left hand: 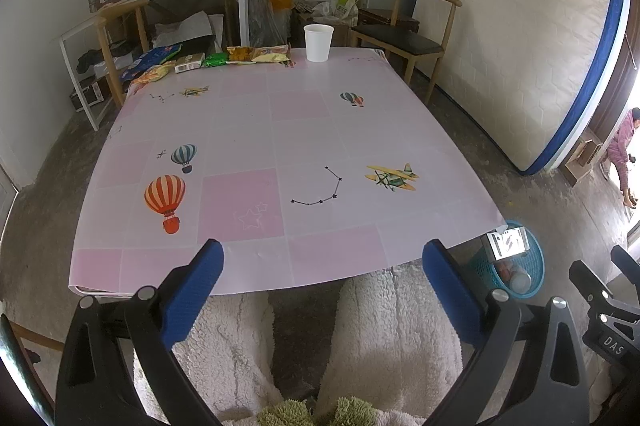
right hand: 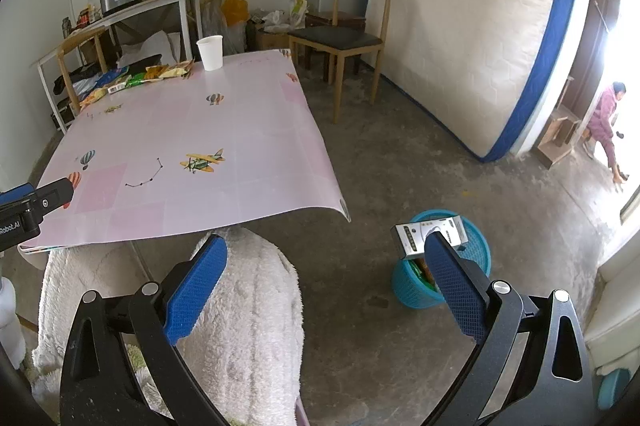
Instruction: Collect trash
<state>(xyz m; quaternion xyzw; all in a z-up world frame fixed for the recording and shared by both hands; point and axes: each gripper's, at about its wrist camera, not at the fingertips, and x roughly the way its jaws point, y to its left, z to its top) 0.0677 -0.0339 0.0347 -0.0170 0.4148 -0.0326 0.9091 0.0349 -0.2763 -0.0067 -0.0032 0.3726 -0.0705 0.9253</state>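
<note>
Both tongs, left [left hand: 323, 251] and right [right hand: 326, 247], gape empty; we risk tipping the box [right hand: 430, 233] (perched on the basket [right hand: 476, 244] rim) or the far-edge cup [left hand: 318, 42].

Left gripper [left hand: 323, 254]: held low and level, its two blue-padded fingers [left hand: 192, 290] spread wide apart with nothing between them; black finger arms are seen at the lower frame edge. Right gripper [right hand: 326, 250]: likewise held with jaws parted wide and nothing gripped, one blue pad [right hand: 454, 290] being shown at each side. The person's legs [left hand: 384, 330], clad in white fleece, are seen beneath both grippers, knees bent as when seated.
</note>
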